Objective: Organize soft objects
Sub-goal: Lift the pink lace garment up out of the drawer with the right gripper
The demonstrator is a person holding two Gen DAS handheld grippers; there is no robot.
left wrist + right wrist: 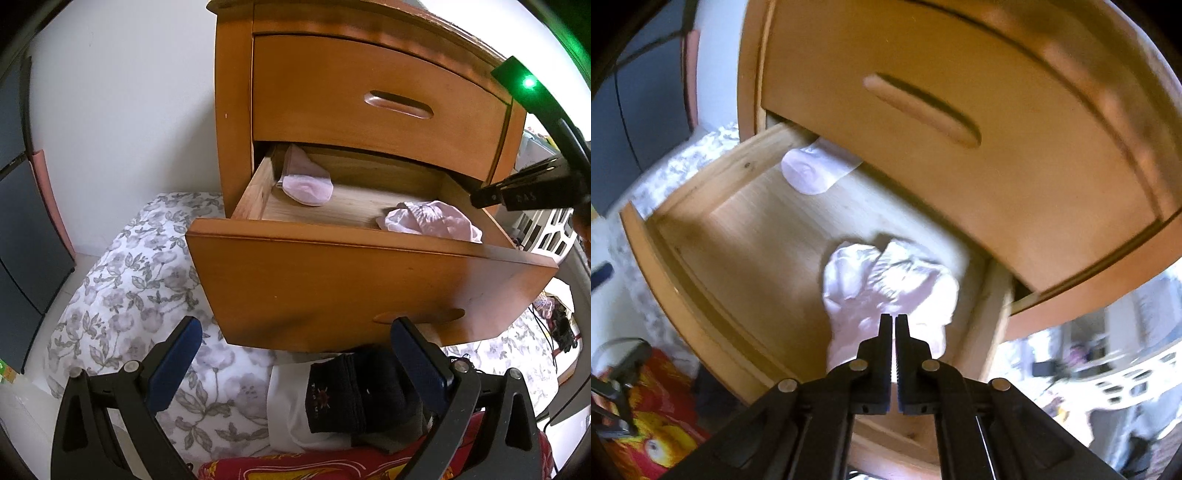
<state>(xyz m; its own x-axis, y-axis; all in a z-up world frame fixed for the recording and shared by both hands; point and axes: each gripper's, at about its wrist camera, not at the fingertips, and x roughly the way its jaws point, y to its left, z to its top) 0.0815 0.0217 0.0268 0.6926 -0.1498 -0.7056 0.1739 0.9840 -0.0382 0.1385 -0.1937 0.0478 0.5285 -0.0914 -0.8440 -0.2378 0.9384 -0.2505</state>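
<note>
The lower drawer point(369, 273) of a wooden nightstand stands pulled out. A folded pink sock point(306, 184) lies at its back left, also in the right wrist view point(812, 173). A crumpled pale pink cloth point(432, 221) lies at its front right. My right gripper point(894, 321) hovers over that cloth point(886, 280), jaws nearly closed; whether they pinch the cloth is unclear. It shows at the left wrist view's right edge point(517, 192). My left gripper point(295, 332) is open and empty, below the drawer front. A dark sock point(343, 398) and white cloth point(288, 410) lie between its fingers' line on the bed.
The nightstand's upper drawer point(369, 99) is shut. A floral quilt point(140, 288) covers the bed below and left. A red patterned fabric point(295, 469) lies at the bottom. A white laundry basket point(1126, 380) stands at the right. A dark cabinet point(22, 221) is at the left.
</note>
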